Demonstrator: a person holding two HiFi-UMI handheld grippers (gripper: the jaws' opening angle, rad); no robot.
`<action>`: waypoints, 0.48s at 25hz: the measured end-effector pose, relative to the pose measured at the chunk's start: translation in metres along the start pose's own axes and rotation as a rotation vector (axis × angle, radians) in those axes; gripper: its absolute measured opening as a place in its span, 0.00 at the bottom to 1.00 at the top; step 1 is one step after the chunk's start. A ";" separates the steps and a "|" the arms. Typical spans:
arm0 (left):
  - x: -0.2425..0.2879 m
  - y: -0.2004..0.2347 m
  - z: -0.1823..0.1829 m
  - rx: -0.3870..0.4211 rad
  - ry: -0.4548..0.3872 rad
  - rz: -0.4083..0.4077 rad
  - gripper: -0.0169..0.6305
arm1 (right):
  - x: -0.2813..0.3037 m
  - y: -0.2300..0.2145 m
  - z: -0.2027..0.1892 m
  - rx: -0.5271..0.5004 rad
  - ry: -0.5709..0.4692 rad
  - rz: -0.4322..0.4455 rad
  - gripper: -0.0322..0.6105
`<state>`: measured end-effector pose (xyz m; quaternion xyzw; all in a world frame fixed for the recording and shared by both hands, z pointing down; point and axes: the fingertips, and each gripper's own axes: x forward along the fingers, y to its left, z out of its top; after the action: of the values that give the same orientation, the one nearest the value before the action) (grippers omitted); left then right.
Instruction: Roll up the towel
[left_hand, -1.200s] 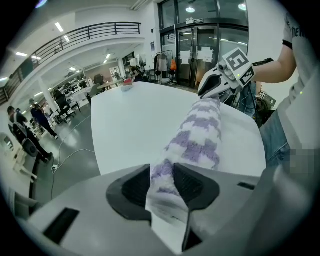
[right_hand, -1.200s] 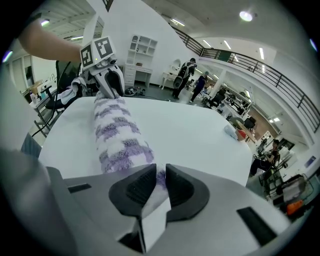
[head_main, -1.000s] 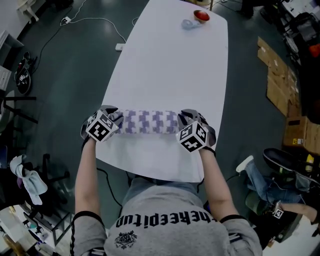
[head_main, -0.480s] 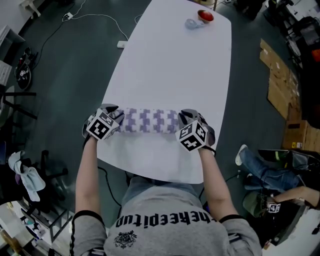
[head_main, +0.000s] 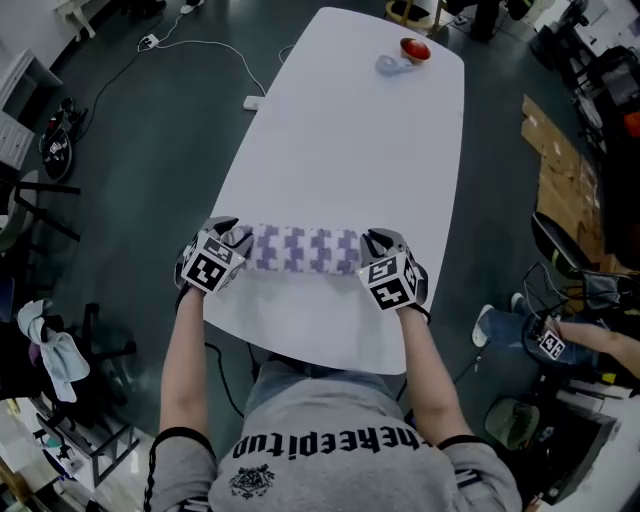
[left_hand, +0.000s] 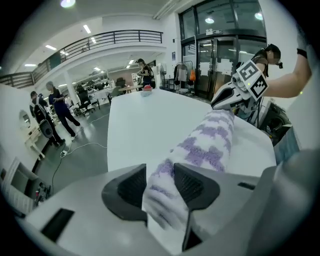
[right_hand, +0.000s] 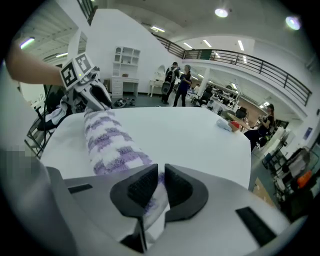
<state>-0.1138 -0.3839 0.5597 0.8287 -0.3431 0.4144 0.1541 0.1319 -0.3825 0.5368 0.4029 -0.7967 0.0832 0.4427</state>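
Towel (head_main: 305, 248): soft, light roll, lying across the table (head_main: 350, 120) at lower centre, probably unrolling if released. Left gripper (left_hand: 160, 175) is clamping one end, jaws moderately apart. Right gripper (right_hand: 160, 181), jaws having just been closing narrow, is pinching the other end. The ends are offering the best hold.

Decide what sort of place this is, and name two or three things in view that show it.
Probably a large open lab or workshop hall: a railed mezzanine overhead, tall glass doors, and flattened cardboard boxes lying on the floor.
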 end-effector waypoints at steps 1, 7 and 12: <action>-0.008 0.000 0.004 -0.019 -0.016 0.008 0.27 | -0.006 -0.002 0.004 0.029 -0.024 -0.005 0.11; -0.053 -0.001 0.029 -0.127 -0.207 0.087 0.26 | -0.048 -0.002 0.031 0.127 -0.158 -0.024 0.11; -0.100 -0.009 0.057 -0.170 -0.371 0.171 0.04 | -0.082 0.014 0.053 0.127 -0.233 -0.030 0.06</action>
<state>-0.1170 -0.3639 0.4457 0.8427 -0.4684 0.2361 0.1217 0.1116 -0.3526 0.4448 0.4487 -0.8298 0.0794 0.3222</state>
